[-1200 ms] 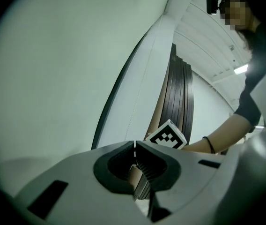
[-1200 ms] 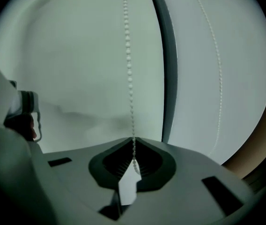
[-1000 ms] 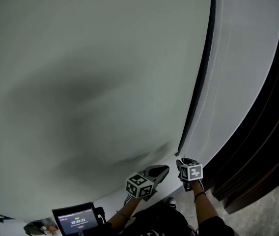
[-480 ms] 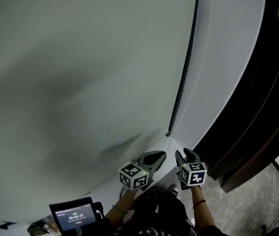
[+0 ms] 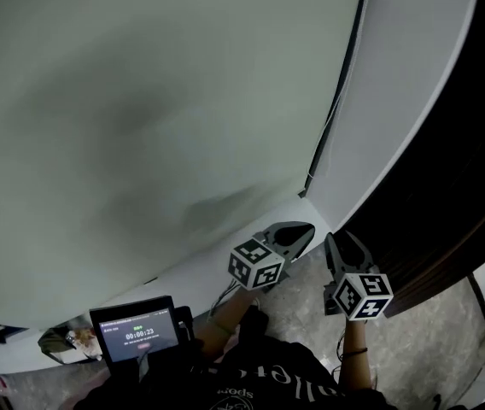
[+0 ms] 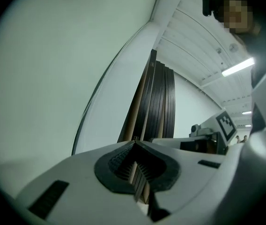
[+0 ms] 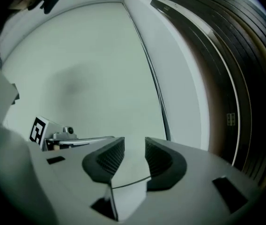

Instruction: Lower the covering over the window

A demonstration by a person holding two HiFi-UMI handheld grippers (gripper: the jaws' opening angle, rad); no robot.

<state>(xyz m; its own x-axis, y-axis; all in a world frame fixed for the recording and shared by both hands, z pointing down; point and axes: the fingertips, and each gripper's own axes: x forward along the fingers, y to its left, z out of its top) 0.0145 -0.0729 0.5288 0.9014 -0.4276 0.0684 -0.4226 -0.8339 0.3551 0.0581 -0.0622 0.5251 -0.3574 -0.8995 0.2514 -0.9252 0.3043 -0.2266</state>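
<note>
Head view | blind (image 5: 140, 101) hangs down over window, cord (image 5: 337, 101) along its right edge | right gripper (image 5: 338, 239) jaws just opened, empty, off the cord: pull judged finished | left gripper (image 5: 300, 228) clenched, empty

The covering (image 5: 140, 101) spans the left, its cord (image 5: 342, 84) hanging along its right edge. Right of the cord comes a wall strip (image 5: 396, 84), then slatted panels (image 5: 482, 143) furthest right.

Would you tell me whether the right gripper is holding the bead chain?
No, the right gripper, whose jaws have just been opening, has nothing between them, and the bead chain hangs free beyond.
</note>
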